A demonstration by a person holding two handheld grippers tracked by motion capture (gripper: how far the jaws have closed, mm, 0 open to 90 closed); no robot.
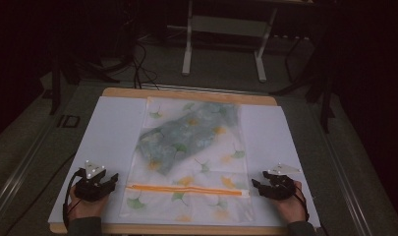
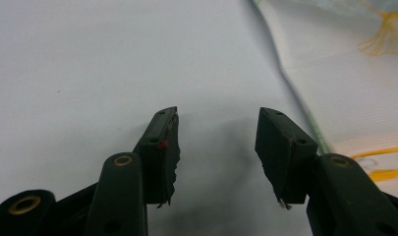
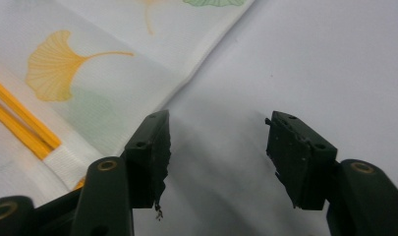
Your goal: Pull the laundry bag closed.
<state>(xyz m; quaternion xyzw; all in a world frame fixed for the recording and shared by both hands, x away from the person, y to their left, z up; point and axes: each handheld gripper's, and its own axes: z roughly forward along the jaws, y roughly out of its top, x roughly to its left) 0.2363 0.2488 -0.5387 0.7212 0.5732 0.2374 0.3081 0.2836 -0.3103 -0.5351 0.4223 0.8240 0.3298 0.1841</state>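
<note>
A translucent zip bag (image 1: 189, 162) printed with ginkgo leaves lies flat on the white table sheet (image 1: 108, 132), with grey-blue folded cloth (image 1: 182, 135) inside it. An orange zip strip (image 1: 184, 189) runs across its near end. My left gripper (image 1: 108, 181) rests open on the sheet just left of the bag's near corner; in the left gripper view (image 2: 218, 142) nothing is between its jaws, and the bag's edge (image 2: 334, 98) lies to the right. My right gripper (image 1: 258, 187) stands open by the bag's near right corner; its own view (image 3: 218, 147) has the bag (image 3: 88, 73) and the zip strip (image 3: 19, 118) to its left.
The white sheet lies on a wooden board (image 1: 186, 94) whose edge shows at the far side. Beyond the table, on the dark floor, stand a metal frame's legs (image 1: 223, 44) and some cables (image 1: 137, 64). Bare sheet (image 1: 270, 132) flanks the bag on both sides.
</note>
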